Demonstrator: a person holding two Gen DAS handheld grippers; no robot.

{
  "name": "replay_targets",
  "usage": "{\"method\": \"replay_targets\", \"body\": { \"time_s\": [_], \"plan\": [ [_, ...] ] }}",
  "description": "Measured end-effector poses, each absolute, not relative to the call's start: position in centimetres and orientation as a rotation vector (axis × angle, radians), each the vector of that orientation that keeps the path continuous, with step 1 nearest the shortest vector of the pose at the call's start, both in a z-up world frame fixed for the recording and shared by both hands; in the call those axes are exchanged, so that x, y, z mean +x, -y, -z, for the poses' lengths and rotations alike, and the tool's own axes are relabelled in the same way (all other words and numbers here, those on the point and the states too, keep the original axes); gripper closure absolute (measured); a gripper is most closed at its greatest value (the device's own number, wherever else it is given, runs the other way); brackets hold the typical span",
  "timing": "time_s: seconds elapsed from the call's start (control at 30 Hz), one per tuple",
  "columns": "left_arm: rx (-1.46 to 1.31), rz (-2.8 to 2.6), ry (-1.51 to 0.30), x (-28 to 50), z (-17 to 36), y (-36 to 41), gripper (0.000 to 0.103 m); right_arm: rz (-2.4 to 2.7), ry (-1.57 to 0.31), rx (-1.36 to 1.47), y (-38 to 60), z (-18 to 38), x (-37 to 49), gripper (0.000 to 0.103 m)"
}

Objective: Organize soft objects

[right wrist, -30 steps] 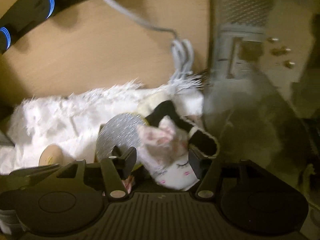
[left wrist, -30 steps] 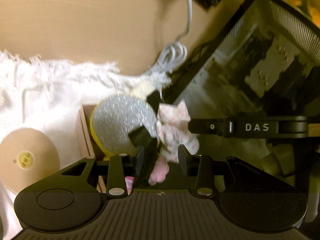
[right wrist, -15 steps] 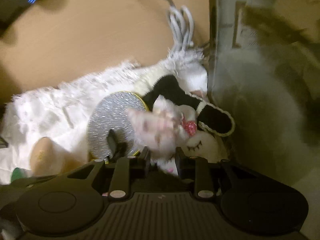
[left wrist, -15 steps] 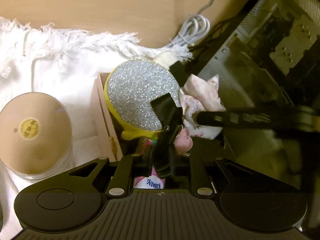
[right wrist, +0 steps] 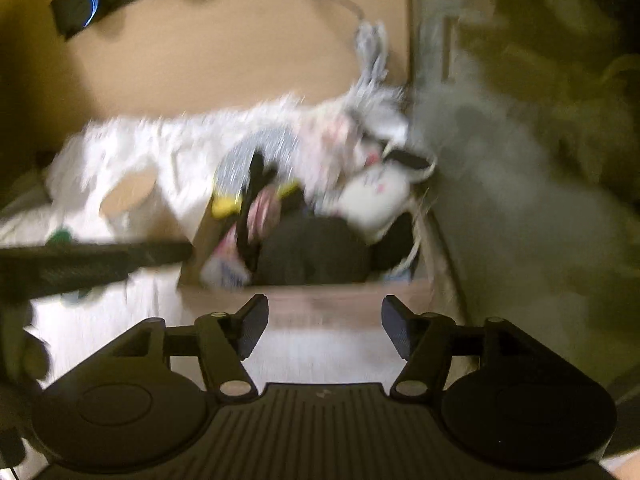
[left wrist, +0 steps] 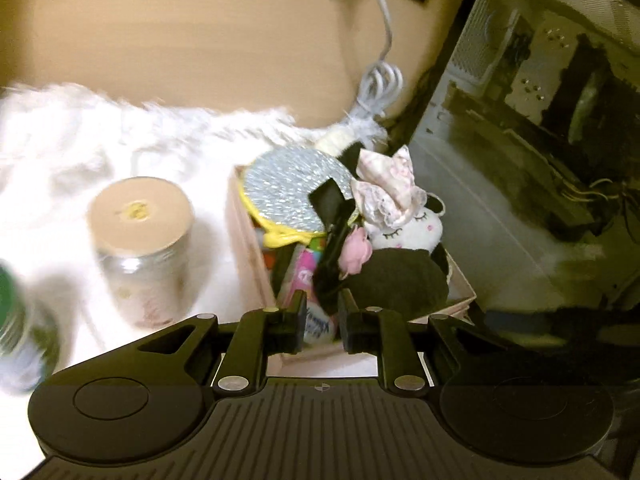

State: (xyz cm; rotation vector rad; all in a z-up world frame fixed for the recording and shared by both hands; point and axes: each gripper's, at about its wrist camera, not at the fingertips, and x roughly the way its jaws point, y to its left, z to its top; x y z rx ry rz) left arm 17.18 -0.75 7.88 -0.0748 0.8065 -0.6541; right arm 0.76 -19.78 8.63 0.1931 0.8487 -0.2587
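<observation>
Left wrist view shows your left gripper [left wrist: 323,322] with fingers nearly pressed together, pinching a black strap [left wrist: 334,236] over the pink box [left wrist: 248,240], where the white plush [left wrist: 404,224] lies. Your right gripper [right wrist: 324,328] has spread its fingers and backed away; half a second ago it held that plush. Next, likely release the strap and tuck it in.

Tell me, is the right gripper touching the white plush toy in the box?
Apart. In the right wrist view the right gripper is open with nothing between its fingers, and the near wall of the box lies between it and the white plush toy.
</observation>
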Motion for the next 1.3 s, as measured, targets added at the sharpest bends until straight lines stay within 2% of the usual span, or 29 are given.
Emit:
{"method": "replay_targets", "body": {
  "time_s": [0.2,0.33,0.43,0.5,0.57,0.77,0.93,1.3],
  "plan": [
    [-0.082,0.427,-0.648,8.6,-6.8,-1.5,0.084,0.103,-0.937,0.187,18.5,-3.9,-0.9,0.04],
    [-0.125,0.283,-0.703,4.1,-3.0,-2.1,0.084,0.04,-0.973,0.089,16.9,-1.9,-0.7,0.038],
    [-0.117,0.222,-0.738,2.8,-0.7,-1.3,0.083,0.04,-0.948,-0.008,15.8,-1.2,-0.7,0.026],
    [-0.108,0.185,-0.745,2.4,0.4,-0.5,0.082,0.066,-0.925,-0.06,15.5,-0.8,-0.9,0.009],
    [-0.094,0.155,-0.713,1.6,0.6,0.3,0.082,0.114,-0.919,-0.049,16.3,-0.3,-0.8,0.0],
    [-0.058,0.104,-0.679,0.7,0.9,1.9,0.082,0.056,-0.869,-0.03,18.1,0.1,-1.1,0.0],
    [-0.025,0.093,-0.645,0.6,1.5,2.6,0.082,0.012,-0.741,-0.043,18.4,1.0,-2.6,0.0],
    [0.008,0.064,-0.643,0.7,1.5,3.3,0.082,0.013,-0.743,-0.045,18.2,0.9,-2.4,0.0]
  ]
}}
